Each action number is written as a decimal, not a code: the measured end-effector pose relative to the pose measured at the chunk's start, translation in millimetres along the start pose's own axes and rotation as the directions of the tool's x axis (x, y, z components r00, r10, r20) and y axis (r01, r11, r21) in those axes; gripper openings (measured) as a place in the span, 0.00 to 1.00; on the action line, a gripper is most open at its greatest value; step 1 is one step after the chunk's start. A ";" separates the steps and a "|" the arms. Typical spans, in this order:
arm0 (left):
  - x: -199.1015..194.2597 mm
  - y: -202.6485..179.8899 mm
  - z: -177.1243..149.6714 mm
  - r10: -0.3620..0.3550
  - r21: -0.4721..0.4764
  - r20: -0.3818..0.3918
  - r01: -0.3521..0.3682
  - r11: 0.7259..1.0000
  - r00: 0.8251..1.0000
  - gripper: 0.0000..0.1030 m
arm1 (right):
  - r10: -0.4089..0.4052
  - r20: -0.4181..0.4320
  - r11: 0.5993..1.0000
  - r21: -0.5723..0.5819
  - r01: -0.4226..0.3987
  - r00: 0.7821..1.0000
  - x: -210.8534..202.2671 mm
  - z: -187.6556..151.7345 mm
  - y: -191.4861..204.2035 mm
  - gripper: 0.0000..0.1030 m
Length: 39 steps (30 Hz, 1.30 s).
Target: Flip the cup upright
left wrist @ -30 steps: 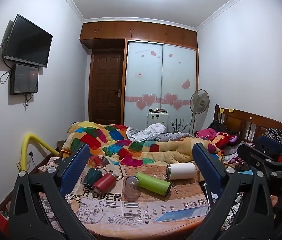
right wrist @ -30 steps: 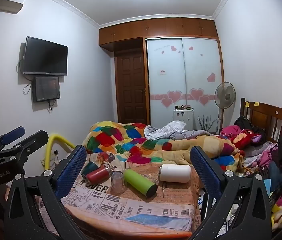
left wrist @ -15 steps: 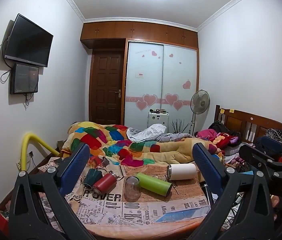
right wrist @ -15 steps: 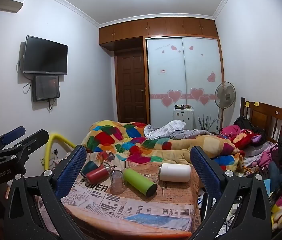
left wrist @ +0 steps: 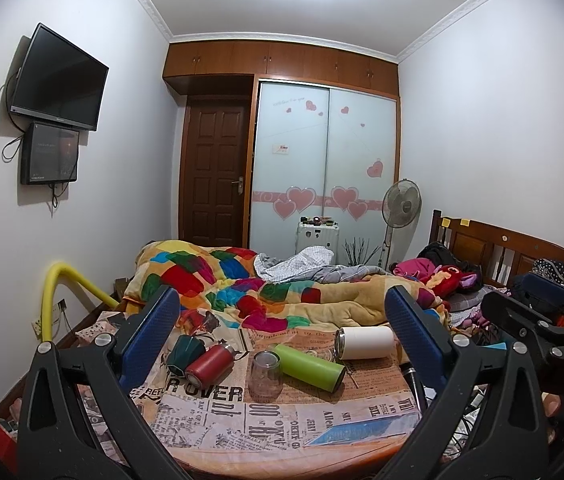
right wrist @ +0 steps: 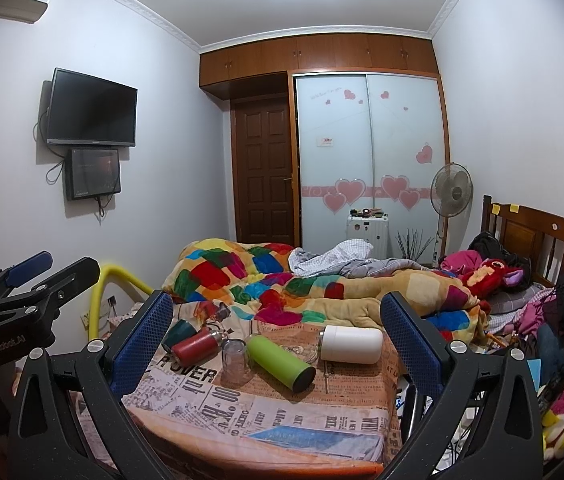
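Task not yet begun. Clear glass cup (left wrist: 265, 374) stands inverted, mouth down, on newspaper-covered tabletop (left wrist: 282, 420), just left of lying green bottle (left wrist: 309, 367) and right of red bottle (left wrist: 209, 365). Left gripper (left wrist: 280, 344) spread wide, empty, well short of cup. Right gripper (right wrist: 276, 340) likewise spread, empty, cup (right wrist: 235, 364) lying ahead between its fingers. Remaining: approach, grasp, invert, set down.

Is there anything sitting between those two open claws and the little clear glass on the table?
Nothing visible blocks it. The clear glass stands mouth-down nearest the front; only bare newspaper-print tablecloth lies before it. The green bottle and red bottle lie close on either side.
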<state>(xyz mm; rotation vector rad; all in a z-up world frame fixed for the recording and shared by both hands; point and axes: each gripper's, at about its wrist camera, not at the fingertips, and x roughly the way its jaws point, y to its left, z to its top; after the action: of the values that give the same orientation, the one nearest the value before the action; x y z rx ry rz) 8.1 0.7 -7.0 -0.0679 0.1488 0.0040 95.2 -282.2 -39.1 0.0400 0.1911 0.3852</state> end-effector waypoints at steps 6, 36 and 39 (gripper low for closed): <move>1.3 0.8 -1.2 0.001 -0.004 -0.001 -0.001 1.000 1.000 1.00 | 0.000 -0.001 1.000 -0.001 0.000 1.000 0.2 0.0 0.4 1.00; 3.5 6.9 -2.6 0.003 -0.014 -0.004 -0.003 1.000 1.000 1.00 | -0.002 -0.005 1.000 -0.008 0.002 1.000 1.5 0.1 0.4 1.00; 4.0 7.7 -3.5 0.002 -0.015 -0.005 -0.002 1.000 1.000 1.00 | -0.003 -0.005 1.000 -0.009 0.003 1.000 2.1 1.6 -0.3 1.00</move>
<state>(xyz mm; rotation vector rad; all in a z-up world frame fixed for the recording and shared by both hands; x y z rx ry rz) 11.5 8.1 -11.6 -0.0829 0.1542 0.0072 97.5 -281.7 -37.9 0.0300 0.1949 0.3833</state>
